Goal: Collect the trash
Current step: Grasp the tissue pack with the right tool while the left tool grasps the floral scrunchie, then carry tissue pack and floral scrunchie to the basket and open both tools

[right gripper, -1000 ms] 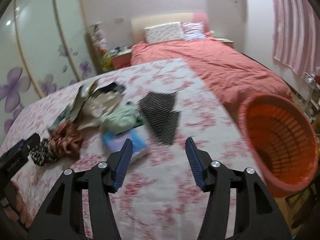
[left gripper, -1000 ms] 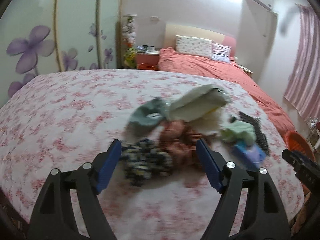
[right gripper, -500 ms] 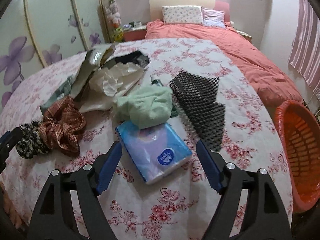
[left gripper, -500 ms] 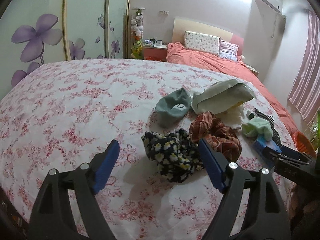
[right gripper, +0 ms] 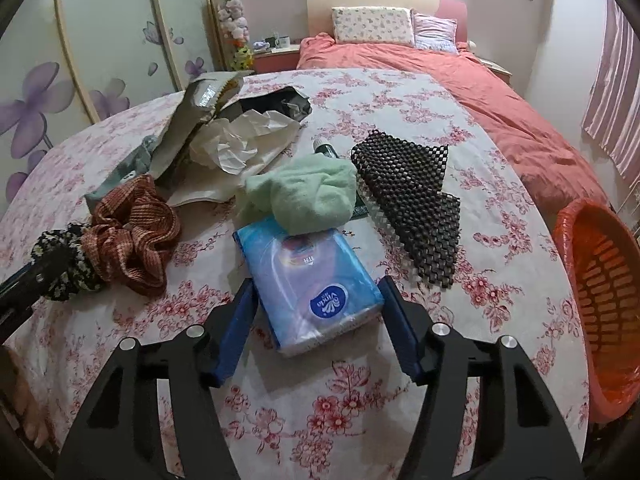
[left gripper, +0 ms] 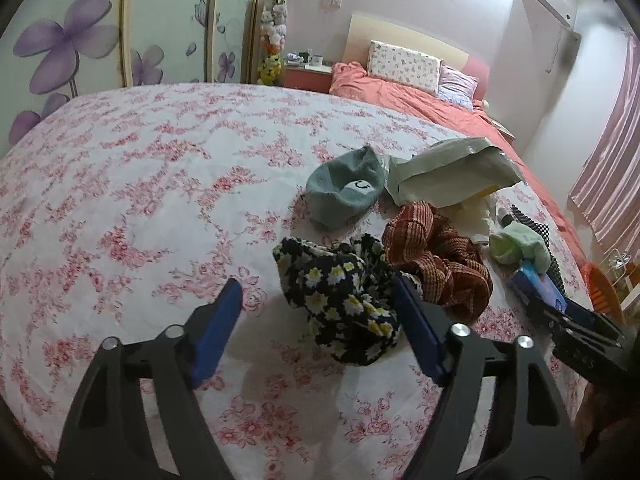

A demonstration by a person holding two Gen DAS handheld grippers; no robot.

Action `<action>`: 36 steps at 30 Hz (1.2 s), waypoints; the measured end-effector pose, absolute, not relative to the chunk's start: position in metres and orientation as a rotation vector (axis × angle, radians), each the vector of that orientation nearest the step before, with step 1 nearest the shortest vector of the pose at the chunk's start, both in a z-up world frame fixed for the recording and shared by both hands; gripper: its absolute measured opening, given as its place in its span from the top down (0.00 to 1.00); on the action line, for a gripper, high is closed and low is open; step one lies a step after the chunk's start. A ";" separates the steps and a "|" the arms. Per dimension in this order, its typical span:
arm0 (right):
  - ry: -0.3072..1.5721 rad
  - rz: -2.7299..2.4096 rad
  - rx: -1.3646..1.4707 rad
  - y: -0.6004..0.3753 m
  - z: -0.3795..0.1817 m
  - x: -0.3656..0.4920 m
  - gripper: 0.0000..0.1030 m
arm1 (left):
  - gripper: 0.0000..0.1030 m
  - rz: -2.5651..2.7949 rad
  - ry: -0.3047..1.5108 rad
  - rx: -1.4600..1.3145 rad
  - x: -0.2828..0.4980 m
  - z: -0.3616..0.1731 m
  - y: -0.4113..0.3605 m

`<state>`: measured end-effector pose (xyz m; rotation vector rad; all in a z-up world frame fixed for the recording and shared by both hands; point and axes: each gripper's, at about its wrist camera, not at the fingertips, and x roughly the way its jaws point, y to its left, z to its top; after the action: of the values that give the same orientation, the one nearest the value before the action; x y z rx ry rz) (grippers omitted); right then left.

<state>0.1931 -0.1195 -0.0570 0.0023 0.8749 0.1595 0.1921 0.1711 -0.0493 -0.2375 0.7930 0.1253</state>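
left gripper closing in around the daisy scrunchie, not gripping yet, right gripper closing loosely round the tissue pack just beside it

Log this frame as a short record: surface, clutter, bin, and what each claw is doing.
surface: floral tablecloth
clutter: tissue pack, green cloth, black mesh mat, plaid scrunchie, daisy scrunchie, grey mailer bag
bin: orange basket, at the table's right edge
left claw: open, jaws just closing, daisy scrunchie between them
right claw: open, jaws just closing, straddling the tissue pack
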 end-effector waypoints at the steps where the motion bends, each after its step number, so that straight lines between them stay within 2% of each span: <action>1: 0.870 0.160 0.002 -0.120 -0.056 0.191 0.41 | 0.34 0.119 0.798 -0.246 0.194 -0.050 0.171; 6: 0.844 0.161 0.002 -0.124 -0.048 0.182 0.41 | 0.51 0.091 0.830 -0.268 0.200 -0.056 0.169; 9: 0.832 0.161 0.007 -0.126 -0.044 0.178 0.42 | 0.54 0.082 0.836 -0.266 0.199 -0.058 0.166; 12: 0.824 0.165 0.017 -0.129 -0.042 0.174 0.42 | 0.75 0.061 0.837 -0.262 0.197 -0.059 0.163; 15: 0.808 0.168 0.025 -0.131 -0.037 0.170 0.43 | 0.83 0.050 0.821 -0.261 0.195 -0.055 0.161; 36: 0.665 0.133 0.093 -0.166 -0.003 0.140 0.43 | 0.85 0.008 0.661 -0.243 0.174 0.010 0.141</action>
<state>0.1395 -0.1659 -0.0031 0.0932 0.6645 0.1330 0.1737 0.1411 0.0104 -0.2432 0.6614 0.0078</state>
